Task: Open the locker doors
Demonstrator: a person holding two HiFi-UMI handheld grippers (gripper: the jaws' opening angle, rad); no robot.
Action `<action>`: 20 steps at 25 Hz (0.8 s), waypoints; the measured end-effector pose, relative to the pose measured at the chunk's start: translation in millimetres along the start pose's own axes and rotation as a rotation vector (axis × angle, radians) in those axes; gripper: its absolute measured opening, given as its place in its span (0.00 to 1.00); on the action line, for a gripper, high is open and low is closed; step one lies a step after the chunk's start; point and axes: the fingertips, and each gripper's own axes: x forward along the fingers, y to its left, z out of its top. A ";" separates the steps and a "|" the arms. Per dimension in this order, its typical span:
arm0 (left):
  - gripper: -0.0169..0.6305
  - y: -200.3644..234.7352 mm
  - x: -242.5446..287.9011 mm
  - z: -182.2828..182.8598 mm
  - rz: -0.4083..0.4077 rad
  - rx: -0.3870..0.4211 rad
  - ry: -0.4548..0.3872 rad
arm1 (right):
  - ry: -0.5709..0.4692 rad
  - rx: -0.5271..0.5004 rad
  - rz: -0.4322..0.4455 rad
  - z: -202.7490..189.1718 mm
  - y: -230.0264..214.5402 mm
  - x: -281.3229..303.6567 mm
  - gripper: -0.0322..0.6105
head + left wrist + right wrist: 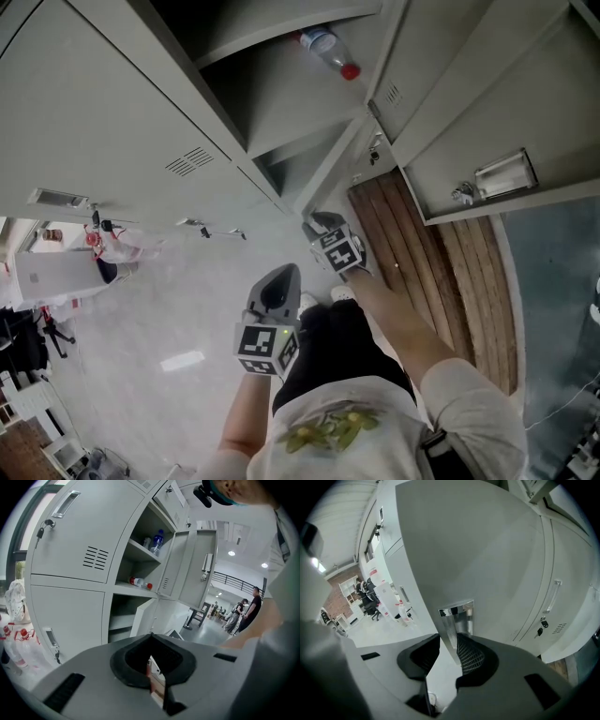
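Right tool: closest to its own camera. Its jaws stand wide, with the free edge of the low door between them. The right pad looks to be against the door. The left pad seems to be off it.
Lockers: a big grey wall of them, standing on the floor.
Low door: in the bottom row, just under the open locker with the bottle. It has swung partly out.
Open doors: the upper ones on the right side hang wide open.
Shut doors: the ones on the left side of the lockers are not yet open, I think.
Left tool: jaws almost together and holding nothing. It hangs back from the lockers, over the floor.
Handle: shiny, set into the low door near its free edge, just above the jaws.
Bottle: lies on its side near the front edge of a shelf. Best left alone.
Good way: keep the jaws right by the handle and pull in a slow curve, the way the door swings.
Watch out: a straight tug may let the thin edge slip out of the wide jaws.
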 end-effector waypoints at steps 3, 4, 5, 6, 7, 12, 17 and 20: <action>0.07 -6.8 -0.7 2.7 0.019 -0.010 -0.022 | 0.018 -0.013 0.012 -4.6 -1.1 -4.8 0.25; 0.07 -8.9 -1.0 2.9 0.026 -0.011 -0.025 | 0.023 -0.017 0.017 -6.2 -1.3 -6.7 0.25; 0.07 -11.1 -1.2 3.6 0.032 -0.012 -0.026 | 0.027 -0.019 0.021 -7.7 -1.7 -8.6 0.25; 0.07 -13.3 -1.5 5.0 0.037 -0.013 -0.027 | 0.030 -0.019 0.024 -9.2 -2.1 -10.5 0.25; 0.07 -15.3 -1.8 6.4 0.042 -0.014 -0.029 | 0.032 -0.018 0.027 -10.7 -2.6 -12.5 0.25; 0.07 -23.8 -3.2 10.2 0.067 -0.015 -0.039 | 0.047 -0.034 0.039 -16.7 -5.2 -20.5 0.25; 0.07 -32.7 -4.0 11.9 0.082 -0.013 -0.046 | 0.060 -0.060 0.057 -22.0 -7.4 -25.9 0.25; 0.07 -36.5 -5.1 12.6 0.092 -0.012 -0.049 | 0.066 -0.073 0.063 -25.2 -9.2 -29.4 0.25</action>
